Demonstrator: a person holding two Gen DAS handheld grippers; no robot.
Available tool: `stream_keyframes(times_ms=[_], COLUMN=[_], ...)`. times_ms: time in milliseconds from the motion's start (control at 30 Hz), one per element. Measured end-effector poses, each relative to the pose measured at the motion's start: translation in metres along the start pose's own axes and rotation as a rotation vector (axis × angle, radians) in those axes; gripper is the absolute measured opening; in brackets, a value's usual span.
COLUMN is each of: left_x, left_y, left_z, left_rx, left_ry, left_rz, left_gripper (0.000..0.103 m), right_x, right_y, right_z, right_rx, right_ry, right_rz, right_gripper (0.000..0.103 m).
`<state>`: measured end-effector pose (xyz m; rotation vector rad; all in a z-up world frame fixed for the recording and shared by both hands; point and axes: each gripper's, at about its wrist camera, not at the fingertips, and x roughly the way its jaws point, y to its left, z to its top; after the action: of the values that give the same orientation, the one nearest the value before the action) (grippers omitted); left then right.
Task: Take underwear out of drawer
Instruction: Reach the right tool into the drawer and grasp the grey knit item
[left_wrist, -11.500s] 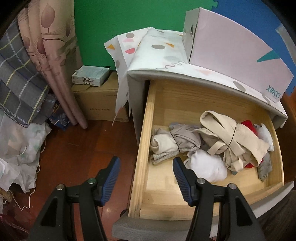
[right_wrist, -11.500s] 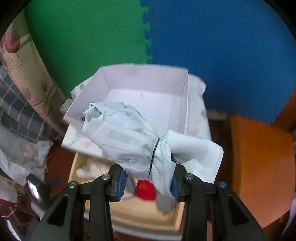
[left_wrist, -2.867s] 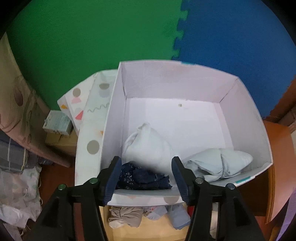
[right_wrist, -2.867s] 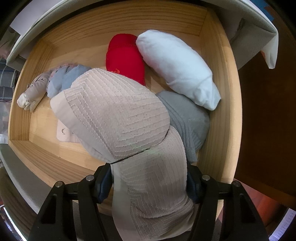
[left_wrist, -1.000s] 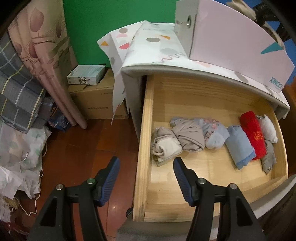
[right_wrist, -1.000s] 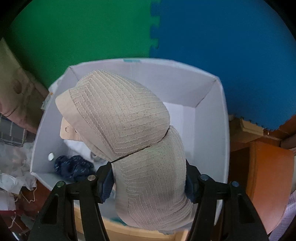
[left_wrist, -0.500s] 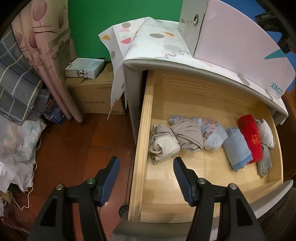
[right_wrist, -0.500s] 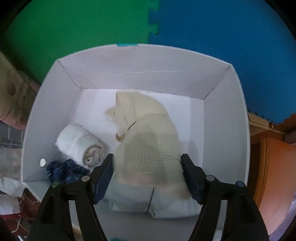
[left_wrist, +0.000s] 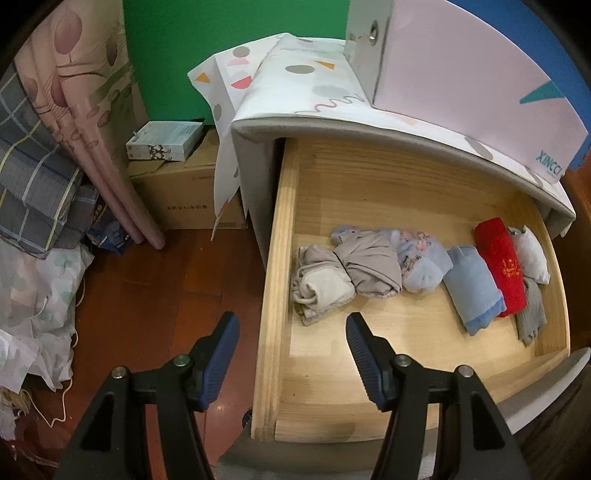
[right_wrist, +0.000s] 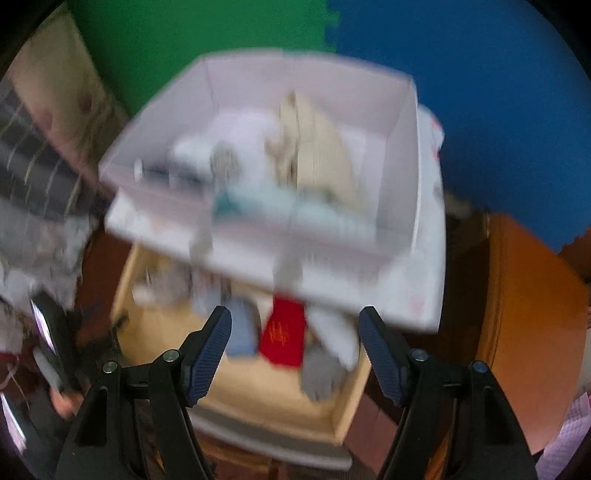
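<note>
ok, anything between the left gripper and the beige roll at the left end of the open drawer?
Nothing visible. The left gripper is open and empty above the drawer side; the beige roll lies uncovered at the row's left end, touching only the grey bundle beside it.

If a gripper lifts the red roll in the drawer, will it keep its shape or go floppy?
The red roll is soft cloth folded into a tight bundle, so it will probably squash between the pads yet hold together if gripped across its middle. Grabbed by one end, it may unroll and droop. It looks light, and wedged between neighbouring pieces, so it might drag them along.
</note>
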<state>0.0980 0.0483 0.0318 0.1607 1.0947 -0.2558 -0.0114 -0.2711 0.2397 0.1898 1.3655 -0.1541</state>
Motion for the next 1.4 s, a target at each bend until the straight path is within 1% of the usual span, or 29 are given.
stream_keyframes(times_ms=[100,167,233,367,400,500,600,700,800,833,1067,1100,1200,1233,1333,1400], left_x=[-0.001,0.0,0.0,0.001,0.001,0.002,0.004,0.005,0.007,0.007,0.007,0.007,0.006,0.007,0.007,0.007], left_y=[-0.004,-0.007,-0.008,-0.007,-0.007,-0.005,-0.004,-0.005,-0.007,-0.007,-0.009,-0.009,-0.009,-0.009,-0.007,-0.006], left_z=[0.0,0.0,-0.001,0.0,0.0,0.0,0.0,0.0,-0.001,-0.001,-0.003,-0.003,-0.004,-0.004,-0.003,-0.003], left_rx=[0.021,0.033,0.039,0.034,0.03,0.024,0.018,0.02,0.027,0.029,0.028,0.029,0.032,0.031,0.026,0.025], left_ry=[-0.003,-0.001,-0.001,-0.001,0.001,0.008,0.012,0.02,0.028,0.028,0.038,0.037,0.037,0.037,0.039,0.038], left_rz=[0.01,0.01,0.014,0.014,0.014,0.012,0.007,0.007,0.009,0.01,0.012,0.013,0.015,0.015,0.013,0.01], left_gripper=[0.062,0.062,0.062,0.062,0.062,0.062,0.062,0.062,0.062,0.062,0.062,0.062,0.062,0.062,0.062,0.062], right_x=[0.028,0.052,0.078,0.121,0.131,0.154,0.174,0.186,0.196,0.199,0.211,0.213,0.223,0.224,0.223,0.221], right_y=[-0.006,-0.012,-0.017,-0.025,-0.026,-0.027,-0.027,-0.028,-0.028,-0.027,-0.013,-0.006,0.007,0.009,0.006,0.005], right_z=[-0.038,-0.055,-0.072,-0.09,-0.093,-0.097,-0.098,-0.095,-0.094,-0.093,-0.091,-0.086,-0.09,-0.091,-0.091,-0.092], right_rx=[-0.012,-0.005,0.014,0.04,0.047,0.053,0.048,0.028,-0.003,-0.016,-0.095,-0.108,-0.18,-0.18,-0.162,-0.143], right_ry=[0.078,0.131,0.183,0.264,0.28,0.307,0.316,0.302,0.309,0.308,0.315,0.319,0.332,0.329,0.335,0.349], right_rz=[-0.01,-0.025,-0.022,-0.017,-0.013,-0.01,-0.03,-0.07,-0.101,-0.103,-0.162,-0.171,-0.231,-0.237,-0.233,-0.212], right_gripper=[0.066,0.063,0.059,0.056,0.054,0.051,0.05,0.05,0.049,0.05,0.053,0.054,0.055,0.054,0.048,0.045])
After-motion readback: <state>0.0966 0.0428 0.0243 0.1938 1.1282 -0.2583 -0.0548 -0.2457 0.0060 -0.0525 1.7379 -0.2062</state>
